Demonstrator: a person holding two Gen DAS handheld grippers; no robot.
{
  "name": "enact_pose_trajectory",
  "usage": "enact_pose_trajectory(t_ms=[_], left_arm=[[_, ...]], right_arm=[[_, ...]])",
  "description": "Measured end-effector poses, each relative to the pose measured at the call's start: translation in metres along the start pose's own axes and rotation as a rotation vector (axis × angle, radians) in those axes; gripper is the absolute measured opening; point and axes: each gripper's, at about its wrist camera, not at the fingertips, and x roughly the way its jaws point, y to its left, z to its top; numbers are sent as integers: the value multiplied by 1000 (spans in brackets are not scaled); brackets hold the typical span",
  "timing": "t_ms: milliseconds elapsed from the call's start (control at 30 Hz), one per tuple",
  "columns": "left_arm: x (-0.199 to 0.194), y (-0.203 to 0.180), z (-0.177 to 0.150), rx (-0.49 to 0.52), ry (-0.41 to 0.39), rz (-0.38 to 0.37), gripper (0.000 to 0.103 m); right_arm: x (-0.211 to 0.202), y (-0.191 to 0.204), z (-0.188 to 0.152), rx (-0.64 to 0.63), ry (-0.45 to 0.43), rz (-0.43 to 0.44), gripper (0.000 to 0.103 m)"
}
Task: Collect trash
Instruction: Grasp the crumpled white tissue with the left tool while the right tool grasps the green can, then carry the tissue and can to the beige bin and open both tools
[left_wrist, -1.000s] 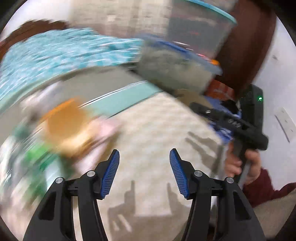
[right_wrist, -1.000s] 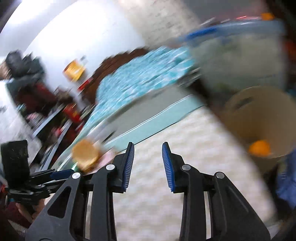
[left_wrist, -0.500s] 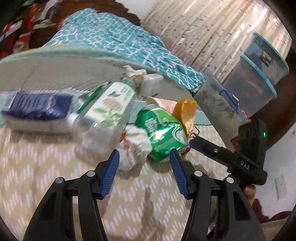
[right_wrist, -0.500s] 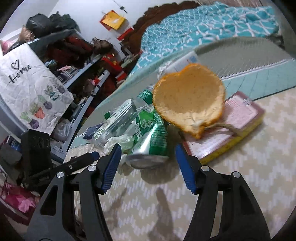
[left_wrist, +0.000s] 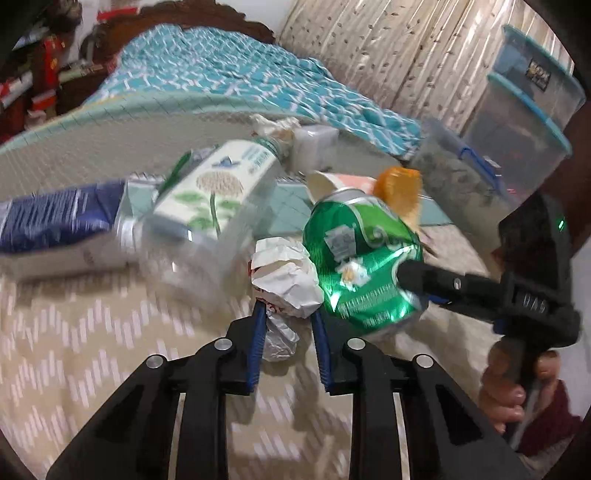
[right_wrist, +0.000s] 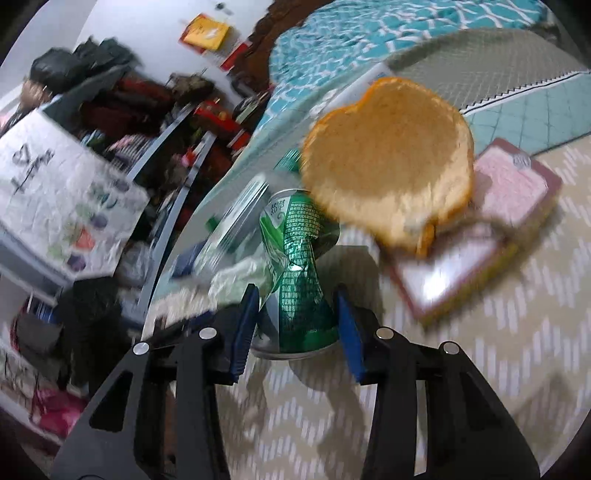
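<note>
Green can; white wrapper; beige chevron cloth.

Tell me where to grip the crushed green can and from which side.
Grip the green can across its body just below the crumpled waist, coming in from its base end as the right gripper does now; the can lies on its side, and the jaws already straddle that rounder section.

Both grippers closed in: left gripper on the crumpled paper, right gripper on the green can.

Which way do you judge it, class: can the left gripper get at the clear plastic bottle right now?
Probably not: the left gripper is closed around the crumpled paper, with the plastic bottle lying off to its left.
</note>
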Motion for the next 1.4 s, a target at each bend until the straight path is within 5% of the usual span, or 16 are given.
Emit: enact_pose_trajectory(t_ms=[133,233,367,533,833,933,1000,1033,1067,1400], left_arm=[[-32,-8,-28,54,19,-104,22],[-42,-16,-50,80,36,-111,27],[-39,-19,-60,68,48,-58,68],[-40,-22,-50,44,33,-43,73],[-31,-46,-52,117,69,-95,80],[-21,-49,-55,123,91,-77,80],[-12,-51,-58,146,110,-41,64],[-7,-50,-59,152,134,-37,46],[-6,-50,-58,149,130,-41,43],[13,-114,-22,276,147,-176,39]], right_arm=[[-36,3,-42,-10,23,35,44],[-59,-7,-70,32,20,45,43],[-66,-16,-84,77,-3,34,50],[-66,-17,-84,87,-13,47,70],[-59,-32,-74,142,-15,60,72],[-52,-33,-74,141,2,67,71],[-45,-29,-76,117,39,67,53],[-45,-29,-77,120,40,75,46],[-47,-30,-78,118,36,75,45],[-116,-79,-77,209,-170,37,38]])
